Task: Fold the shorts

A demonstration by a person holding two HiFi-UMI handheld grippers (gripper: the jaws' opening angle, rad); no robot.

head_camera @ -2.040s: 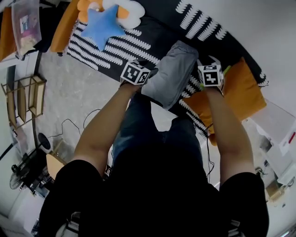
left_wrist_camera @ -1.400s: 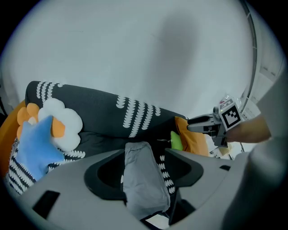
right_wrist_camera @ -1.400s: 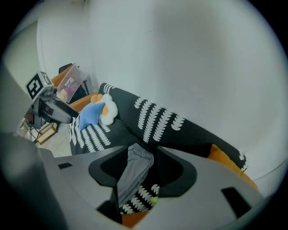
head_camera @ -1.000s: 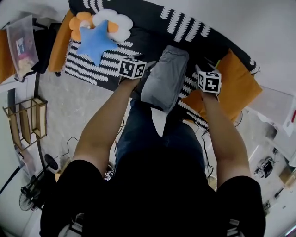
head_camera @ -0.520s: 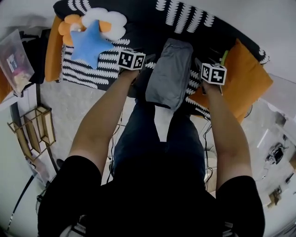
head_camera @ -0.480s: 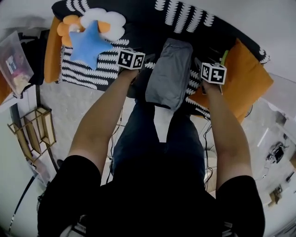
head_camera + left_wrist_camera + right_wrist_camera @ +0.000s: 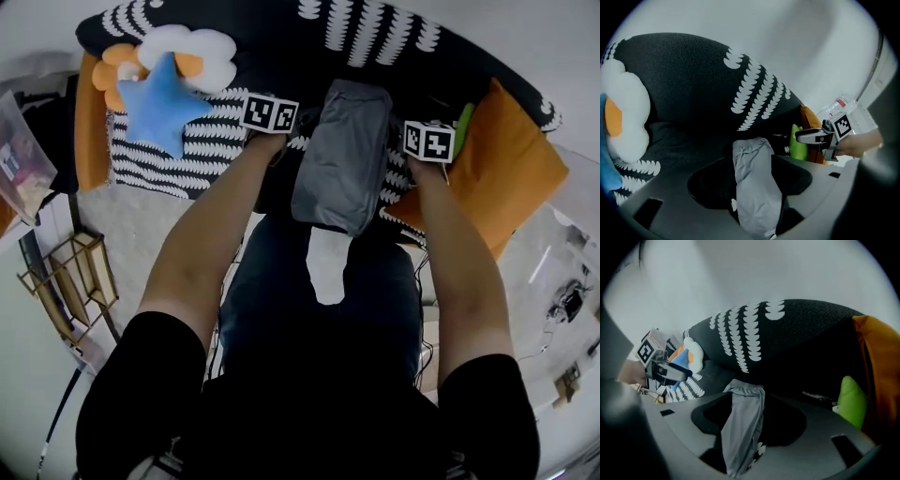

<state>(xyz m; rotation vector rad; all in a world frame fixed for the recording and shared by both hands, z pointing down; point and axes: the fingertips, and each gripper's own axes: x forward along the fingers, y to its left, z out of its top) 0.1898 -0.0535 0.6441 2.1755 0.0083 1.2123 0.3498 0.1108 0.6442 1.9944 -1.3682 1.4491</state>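
Grey shorts | folded lengthwise | lying on black sofa

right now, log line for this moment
left gripper open | right gripper opening, shorts seen between jaws, ungripped | shorts lying on black sofa

Blue star pillow & white cloud pillow far left on b/w sofa. Orange cushion right; wooden rack near left.

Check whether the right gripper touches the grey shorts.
Apart. The left gripper view shows dark sofa between the right gripper and the grey shorts; its jaws are opening, nothing between them.
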